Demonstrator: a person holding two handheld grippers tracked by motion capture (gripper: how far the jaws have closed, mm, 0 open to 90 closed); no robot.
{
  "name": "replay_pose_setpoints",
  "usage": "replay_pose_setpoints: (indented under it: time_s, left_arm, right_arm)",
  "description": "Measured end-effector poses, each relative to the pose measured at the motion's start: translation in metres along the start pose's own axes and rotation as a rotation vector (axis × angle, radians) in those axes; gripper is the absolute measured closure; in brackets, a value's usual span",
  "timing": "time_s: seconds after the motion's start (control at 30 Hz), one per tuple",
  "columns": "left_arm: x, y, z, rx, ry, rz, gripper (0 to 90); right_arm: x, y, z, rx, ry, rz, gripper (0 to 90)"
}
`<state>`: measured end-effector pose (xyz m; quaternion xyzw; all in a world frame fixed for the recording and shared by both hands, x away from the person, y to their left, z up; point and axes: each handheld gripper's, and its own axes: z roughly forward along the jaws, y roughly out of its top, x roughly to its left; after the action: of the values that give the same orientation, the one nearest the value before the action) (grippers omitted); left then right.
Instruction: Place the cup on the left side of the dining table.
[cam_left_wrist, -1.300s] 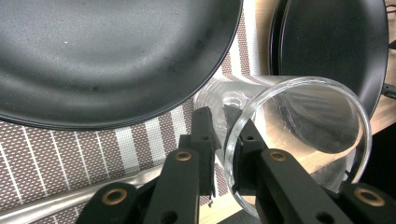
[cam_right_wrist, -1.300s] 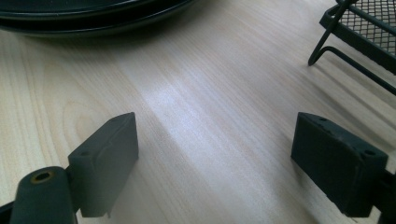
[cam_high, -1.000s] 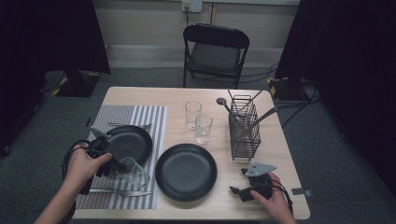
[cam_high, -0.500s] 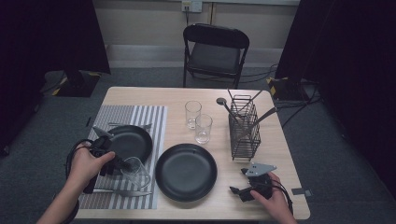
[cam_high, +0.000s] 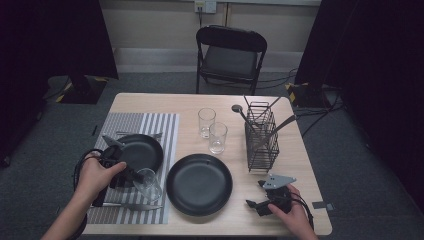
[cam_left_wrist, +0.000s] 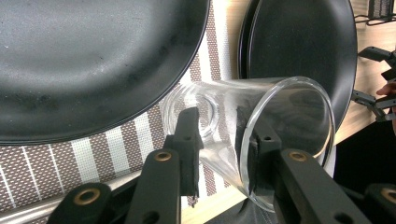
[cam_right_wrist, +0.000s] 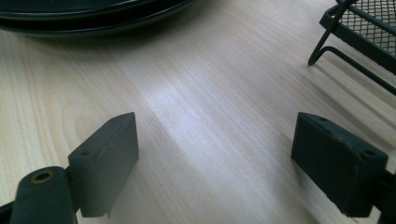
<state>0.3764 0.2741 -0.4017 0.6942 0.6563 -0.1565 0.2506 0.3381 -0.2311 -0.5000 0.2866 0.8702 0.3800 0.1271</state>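
A clear glass (cam_high: 147, 185) (cam_left_wrist: 280, 116) lies tipped on its side on the striped mat (cam_high: 150, 125), between a small black plate (cam_high: 140, 152) (cam_left_wrist: 93, 60) and a larger black plate (cam_high: 199, 184) (cam_left_wrist: 299, 42). My left gripper (cam_high: 131, 176) (cam_left_wrist: 219, 126) has its jaws on either side of the glass's narrow end. The jaws have just been opening, and the pads (cam_left_wrist: 189, 140) stand close beside the glass without squeezing it. My right gripper (cam_high: 254, 194) (cam_right_wrist: 215, 140) rests open on the bare wood at the front right, nothing between its fingers.
A black wire rack (cam_high: 261, 137) (cam_right_wrist: 369, 28) with utensils stands at the right. Two upright glasses (cam_high: 206, 121) (cam_high: 218, 137) are mid-table. A knife (cam_high: 125, 206) lies along the mat's front edge and a fork (cam_high: 135, 134) behind the small plate. A folding chair (cam_high: 230, 55) stands beyond the table.
The left hand has shifted slightly by the glass, which stays at the mat's right edge. The right gripper has not moved.
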Motion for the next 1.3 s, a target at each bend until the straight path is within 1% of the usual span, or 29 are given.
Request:
replay_pose_setpoints:
  time_s: [0.03, 0.1, 0.13, 0.2, 0.23, 0.27, 0.3, 0.33, 0.37, 0.4, 0.43, 0.47, 0.63, 0.67, 0.7, 0.73, 0.77, 0.8, 0.83, 0.87, 0.9, 0.93, 1.0, 1.03, 1.07, 1.1, 1.2, 1.27, 1.3]
  left_arm:
    - [0.0, 0.0, 0.001, -0.002, -0.011, -0.004, 70.1]
    - [-0.001, 0.0, 0.001, 0.0, -0.01, -0.006, 69.9]
    - [0.0, 0.0, 0.0, 0.007, -0.013, 0.006, 69.8]
    - [-0.002, 0.0, 0.001, 0.007, -0.015, -0.003, 69.3]
    - [-0.001, 0.0, 0.001, 0.016, -0.022, 0.007, 68.8]
    - [-0.002, 0.0, 0.001, 0.007, -0.006, 0.007, 68.6]
    - [-0.004, 0.0, 0.002, 0.006, -0.011, 0.002, 68.6]
    - [-0.004, 0.0, 0.001, 0.008, -0.008, 0.009, 68.2]
    - [-0.006, 0.0, 0.002, 0.003, -0.011, 0.003, 67.9]
    - [-0.006, 0.0, 0.001, 0.007, -0.006, 0.009, 68.2]
    - [-0.005, 0.001, 0.001, 0.013, -0.007, 0.024, 68.4]
    - [-0.005, 0.001, 0.001, 0.016, -0.007, 0.028, 68.5]
    - [-0.007, 0.001, -0.001, 0.02, -0.011, 0.02, 67.0]
    - [-0.007, 0.001, -0.001, 0.016, -0.015, 0.012, 66.5]
    - [-0.007, 0.001, -0.002, 0.031, -0.017, 0.034, 66.0]
    - [-0.009, 0.001, -0.002, 0.017, -0.006, 0.016, 65.6]
    - [-0.01, 0.001, -0.002, 0.018, -0.007, 0.027, 65.4]
    - [-0.011, 0.002, -0.002, 0.007, -0.002, 0.021, 65.3]
    - [-0.011, 0.002, -0.003, 0.006, -0.014, 0.024, 64.8]
    - [-0.012, 0.003, -0.005, 0.009, -0.004, 0.031, 64.4]
    - [-0.012, 0.003, -0.006, 0.018, -0.007, 0.033, 64.4]
    - [-0.013, 0.004, -0.007, 0.019, 0.001, 0.038, 64.1]
    - [-0.015, 0.004, -0.008, 0.023, 0.0, 0.046, 63.1]
    - [-0.016, 0.004, -0.008, 0.02, 0.004, 0.043, 62.7]
    - [-0.017, 0.005, -0.009, 0.021, -0.002, 0.043, 61.8]
    - [-0.017, 0.005, -0.01, 0.036, -0.004, 0.044, 60.8]
    - [-0.018, 0.006, -0.012, 0.038, -0.007, 0.052, 59.8]
    - [-0.019, 0.007, -0.014, 0.04, -0.002, 0.053, 57.9]
    - [-0.019, 0.007, -0.014, 0.041, -0.006, 0.056, 56.7]
  right_arm:
    - [0.0, 0.0, 0.0, 0.0, 0.0, 0.0, 13.9]
    - [0.0, 0.0, 0.0, 0.0, 0.0, 0.0, 13.9]
    - [0.0, 0.0, 0.0, 0.0, 0.0, 0.0, 14.0]
    - [0.0, 0.0, 0.0, 0.0, 0.0, 0.0, 13.9]
    - [0.0, 0.0, 0.0, 0.0, 0.0, 0.0, 13.9]
    - [0.0, 0.0, 0.0, 0.0, 0.0, 0.0, 13.9]
    - [0.0, 0.0, 0.0, 0.0, 0.0, 0.0, 13.9]
    - [0.0, 0.0, 0.0, 0.0, 0.0, 0.0, 13.9]
    - [0.0, 0.0, 0.0, 0.0, 0.0, 0.0, 13.9]
    - [0.0, 0.0, 0.0, 0.0, 0.0, 0.0, 13.9]
    - [0.0, 0.0, 0.0, 0.0, 0.0, 0.0, 13.9]
    - [0.0, 0.0, 0.0, 0.0, 0.0, 0.0, 13.9]
    - [0.0, 0.0, 0.0, 0.0, 0.0, 0.0, 13.9]
    - [0.0, 0.0, 0.0, 0.0, 0.0, 0.0, 13.9]
    - [0.0, 0.0, 0.0, 0.0, 0.0, 0.0, 14.0]
    - [0.0, 0.0, 0.0, 0.0, 0.0, 0.0, 13.9]
    - [0.0, 0.0, 0.0, 0.0, 0.0, -0.001, 13.9]
    - [0.0, 0.0, 0.0, 0.0, 0.0, -0.001, 13.9]
    - [0.0, 0.0, 0.0, 0.0, 0.0, -0.001, 13.9]
    - [0.0, 0.0, 0.0, 0.0, 0.0, 0.0, 13.9]
    - [0.0, 0.0, 0.0, 0.0, 0.0, -0.001, 14.0]
    - [0.0, 0.0, 0.0, 0.0, 0.0, 0.0, 13.9]
    - [0.0, 0.0, 0.0, 0.0, 0.0, -0.001, 13.9]
    - [0.0, 0.0, 0.0, 0.0, 0.0, 0.0, 13.9]
    - [0.0, 0.0, 0.0, 0.0, 0.0, -0.001, 13.9]
    - [0.0, 0.0, 0.0, 0.0, 0.0, 0.0, 13.9]
    - [0.0, 0.0, 0.0, 0.0, 0.0, 0.0, 13.9]
    - [0.0, 0.0, 0.0, 0.0, 0.0, 0.0, 13.9]
    - [0.0, 0.0, 0.0, 0.0, 0.0, 0.0, 13.9]
